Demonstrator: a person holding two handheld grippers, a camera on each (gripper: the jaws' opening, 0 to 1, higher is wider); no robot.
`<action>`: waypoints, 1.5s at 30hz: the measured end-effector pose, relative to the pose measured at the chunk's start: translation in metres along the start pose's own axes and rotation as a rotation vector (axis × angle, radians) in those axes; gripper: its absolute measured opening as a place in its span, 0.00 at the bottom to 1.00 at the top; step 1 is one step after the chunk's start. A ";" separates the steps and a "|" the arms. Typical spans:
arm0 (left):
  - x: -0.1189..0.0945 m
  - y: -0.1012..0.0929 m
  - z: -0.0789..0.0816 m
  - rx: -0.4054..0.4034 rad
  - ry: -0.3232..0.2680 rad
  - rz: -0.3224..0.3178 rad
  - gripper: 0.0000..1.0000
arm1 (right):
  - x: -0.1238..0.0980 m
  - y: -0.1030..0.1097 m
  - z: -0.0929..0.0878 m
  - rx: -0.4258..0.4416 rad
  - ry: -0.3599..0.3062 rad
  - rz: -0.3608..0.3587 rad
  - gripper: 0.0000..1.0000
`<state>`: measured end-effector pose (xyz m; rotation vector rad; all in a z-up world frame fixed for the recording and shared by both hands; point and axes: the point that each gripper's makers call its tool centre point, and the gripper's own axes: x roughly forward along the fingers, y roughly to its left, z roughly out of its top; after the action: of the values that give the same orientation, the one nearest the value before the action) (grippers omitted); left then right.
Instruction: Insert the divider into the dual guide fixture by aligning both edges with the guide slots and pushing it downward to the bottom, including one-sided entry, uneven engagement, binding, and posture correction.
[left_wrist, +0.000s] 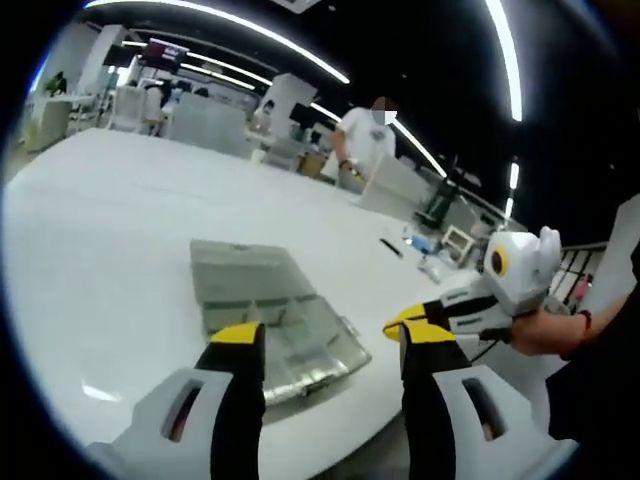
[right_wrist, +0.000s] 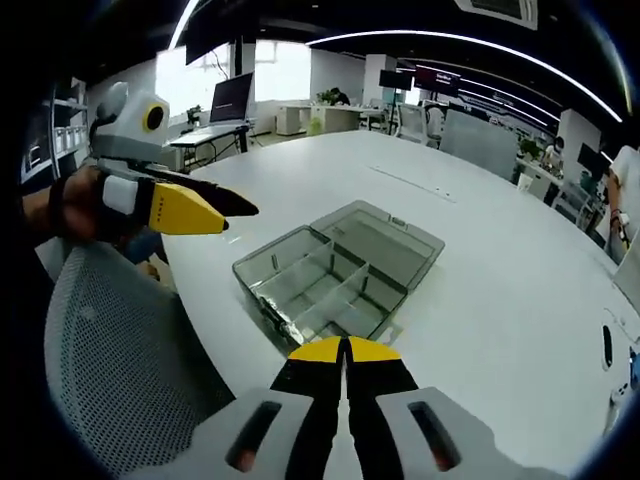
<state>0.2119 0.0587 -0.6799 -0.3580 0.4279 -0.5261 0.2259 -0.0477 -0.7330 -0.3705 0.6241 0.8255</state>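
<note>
The right gripper (right_wrist: 343, 348) has its yellow-tipped jaws pressed together with nothing visible between them; it holds no divider that I can make out. It hangs above the near edge of the table (right_wrist: 480, 300), and the box (right_wrist: 335, 270) lies straight ahead of its tips, close, with its open lid hinged away on the far side. The box's long axis runs diagonally across the right gripper view, from lower left to upper right, and its thin inner walls run the same way and across it, forming several compartments.

The left gripper (left_wrist: 325, 345) has its jaws wide apart and empty. In the left gripper view the box (left_wrist: 275, 315) sits just beyond and between them, nearer the left jaw, its near corner almost under the tip. The right gripper (left_wrist: 425, 318) comes in from the right of that view, level with the left's tips and just off the box's corner. In the right gripper view the left gripper (right_wrist: 190, 208) hovers off the table edge, over a mesh chair (right_wrist: 110, 370), its point aimed toward the box.

Both grippers are near; the right one looks slightly better lined up with the box's middle. I cannot pick out a loose divider, so the first job appears to be finding and picking one up. A person (left_wrist: 365, 140) stands far off across the table.
</note>
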 end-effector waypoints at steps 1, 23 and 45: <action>-0.002 0.001 0.001 0.004 -0.003 0.008 0.53 | 0.001 0.002 0.001 -0.002 -0.001 0.007 0.00; -0.025 -0.002 -0.050 0.271 0.207 0.094 0.51 | -0.004 0.123 -0.049 -0.214 0.139 0.380 0.00; -0.063 -0.016 -0.075 0.317 0.230 -0.006 0.51 | -0.017 0.142 -0.071 0.353 0.145 0.356 0.00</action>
<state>0.1205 0.0643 -0.7182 0.0073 0.5554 -0.6328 0.0819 -0.0054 -0.7858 0.0063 0.9715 1.0097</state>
